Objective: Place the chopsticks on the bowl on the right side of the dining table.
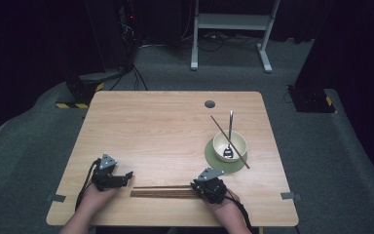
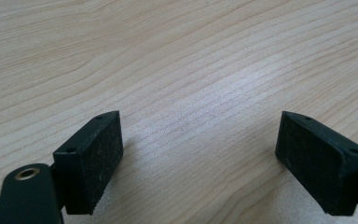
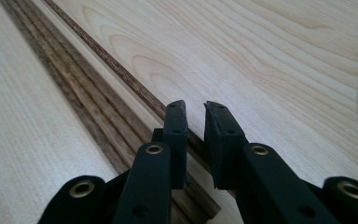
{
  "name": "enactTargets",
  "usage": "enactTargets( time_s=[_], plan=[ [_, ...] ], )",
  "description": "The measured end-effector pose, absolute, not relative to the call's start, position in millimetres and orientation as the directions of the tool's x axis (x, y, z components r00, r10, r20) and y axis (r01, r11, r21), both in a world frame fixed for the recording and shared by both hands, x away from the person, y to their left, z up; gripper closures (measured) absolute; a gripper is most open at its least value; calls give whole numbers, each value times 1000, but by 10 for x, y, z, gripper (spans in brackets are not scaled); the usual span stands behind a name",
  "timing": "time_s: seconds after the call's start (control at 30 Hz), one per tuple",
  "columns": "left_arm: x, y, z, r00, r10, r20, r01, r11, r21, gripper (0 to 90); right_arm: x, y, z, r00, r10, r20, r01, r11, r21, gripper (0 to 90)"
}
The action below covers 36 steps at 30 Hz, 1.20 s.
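A thin brown chopstick lies along the far side of a dark grooved wooden strip near the table's front edge. My right gripper sits at their right end. In the right gripper view the chopstick runs in between the jaws of that gripper, which stand shut on it with only a narrow slit left, beside the wooden strip. My left gripper rests at the front left. In the left gripper view that gripper is open wide over bare wood, nothing between its pads.
A cream bowl stands on a green coaster at the right, with a metal spoon in it and a second chopstick laid across its rim. A round grommet hole is near the far edge.
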State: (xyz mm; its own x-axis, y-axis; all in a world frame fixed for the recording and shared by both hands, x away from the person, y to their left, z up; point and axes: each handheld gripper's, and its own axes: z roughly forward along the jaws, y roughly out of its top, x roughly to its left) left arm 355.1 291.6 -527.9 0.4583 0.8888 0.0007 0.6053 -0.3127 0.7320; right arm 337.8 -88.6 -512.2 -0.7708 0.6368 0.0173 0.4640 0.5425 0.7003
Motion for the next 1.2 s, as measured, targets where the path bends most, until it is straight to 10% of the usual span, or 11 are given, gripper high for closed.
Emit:
enactTargets(
  time_s=[0.77,1.2],
  plan=[
    [3553,2913,-5279,461,887,1,605,-316,731,149,3506,-1109,-5180,-681,732,27,529,466,710,700],
    [3553,2913,-5279,461,887,2,604,-315,732,148,3464,-1074,-5179,-725,688,-34,471,530,705,799]
  ],
)
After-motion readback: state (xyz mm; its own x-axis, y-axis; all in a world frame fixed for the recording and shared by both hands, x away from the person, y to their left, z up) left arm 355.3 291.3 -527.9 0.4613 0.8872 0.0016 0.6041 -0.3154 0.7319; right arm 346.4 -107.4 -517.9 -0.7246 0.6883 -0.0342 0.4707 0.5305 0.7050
